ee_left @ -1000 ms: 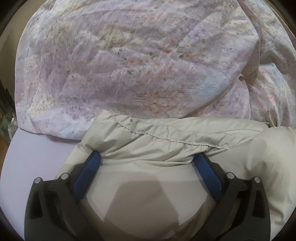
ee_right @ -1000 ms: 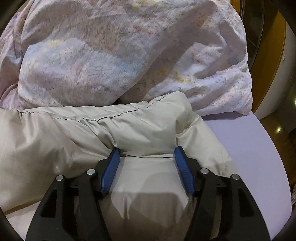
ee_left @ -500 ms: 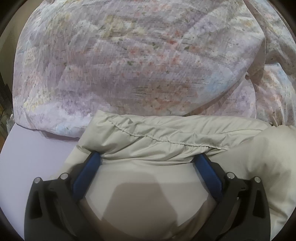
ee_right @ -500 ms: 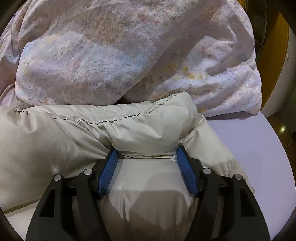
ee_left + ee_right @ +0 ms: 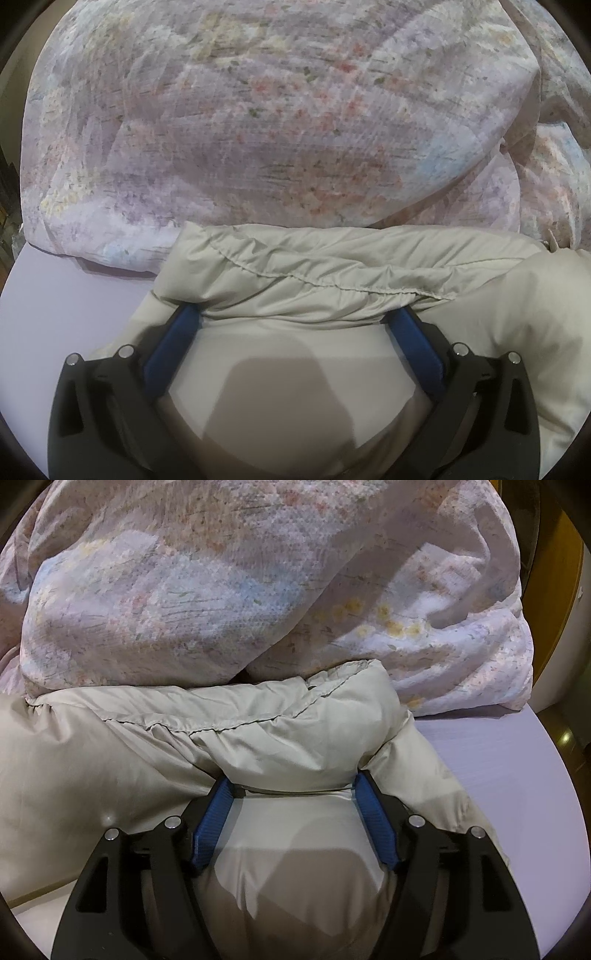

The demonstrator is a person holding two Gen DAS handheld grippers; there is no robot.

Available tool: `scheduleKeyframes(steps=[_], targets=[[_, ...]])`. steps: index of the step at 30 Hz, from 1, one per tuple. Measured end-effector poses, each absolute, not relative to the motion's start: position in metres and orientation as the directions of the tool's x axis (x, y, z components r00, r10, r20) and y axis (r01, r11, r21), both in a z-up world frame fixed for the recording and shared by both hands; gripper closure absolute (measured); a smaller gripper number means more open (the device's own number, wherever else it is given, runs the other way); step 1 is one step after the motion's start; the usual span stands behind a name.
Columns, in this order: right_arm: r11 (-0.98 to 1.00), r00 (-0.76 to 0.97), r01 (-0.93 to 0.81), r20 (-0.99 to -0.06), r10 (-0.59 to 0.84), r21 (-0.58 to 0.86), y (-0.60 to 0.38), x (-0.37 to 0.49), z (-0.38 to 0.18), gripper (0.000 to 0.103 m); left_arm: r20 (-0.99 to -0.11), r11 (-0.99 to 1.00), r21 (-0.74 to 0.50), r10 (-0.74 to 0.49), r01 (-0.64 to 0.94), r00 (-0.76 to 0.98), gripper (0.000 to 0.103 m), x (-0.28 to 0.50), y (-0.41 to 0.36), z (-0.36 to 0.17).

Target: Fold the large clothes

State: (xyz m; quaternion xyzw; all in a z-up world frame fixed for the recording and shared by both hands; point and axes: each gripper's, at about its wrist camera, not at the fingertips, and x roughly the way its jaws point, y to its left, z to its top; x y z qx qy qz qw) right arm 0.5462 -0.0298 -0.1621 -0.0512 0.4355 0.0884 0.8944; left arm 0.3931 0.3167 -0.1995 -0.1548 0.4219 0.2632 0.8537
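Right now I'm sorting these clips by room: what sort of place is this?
Probably a bedroom at home. A floral duvet is heaped on a lilac sheet like a made bed, a beige puffy garment lies in front of it, and wooden furniture stands at the right edge.

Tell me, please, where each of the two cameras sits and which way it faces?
Left wrist: sits behind the left gripper, facing forward over the beige padded garment; only its fingers show.
Right wrist: behind the right gripper, same direction, at the garment's right end; only its fingers show.
Shared: the garment, the floral bedding beyond, the lilac surface.
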Motion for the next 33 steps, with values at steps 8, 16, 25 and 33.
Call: scheduleKeyframes(steps=[8,16,25,33], targets=[[0.985,0.481,-0.157,-0.865,0.143,0.075,-0.052,0.551,-0.138,0.033,-0.836,0.835,-0.013,0.293,-0.55,0.464,0.002,0.373,0.313,-0.177],[0.959,0.451,0.097,-0.87,0.198,0.268,-0.137,0.503,-0.109,0.019,-0.843,0.851,-0.051,0.245,-0.523,0.48,0.002,0.297,0.309,-0.142],[0.752,0.363,0.411,-0.849,0.383,0.515,-0.213,0.473,-0.164,0.018,-0.895,0.675,-0.256,0.106,-0.692,0.434,0.004,0.199,0.308,-0.167],[0.59,0.413,0.434,-0.733,0.541,0.681,-0.203,0.467,-0.193,0.027,-0.829,0.459,-0.5,-0.01,-0.734,0.559,0.02,0.199,0.317,-0.18]])
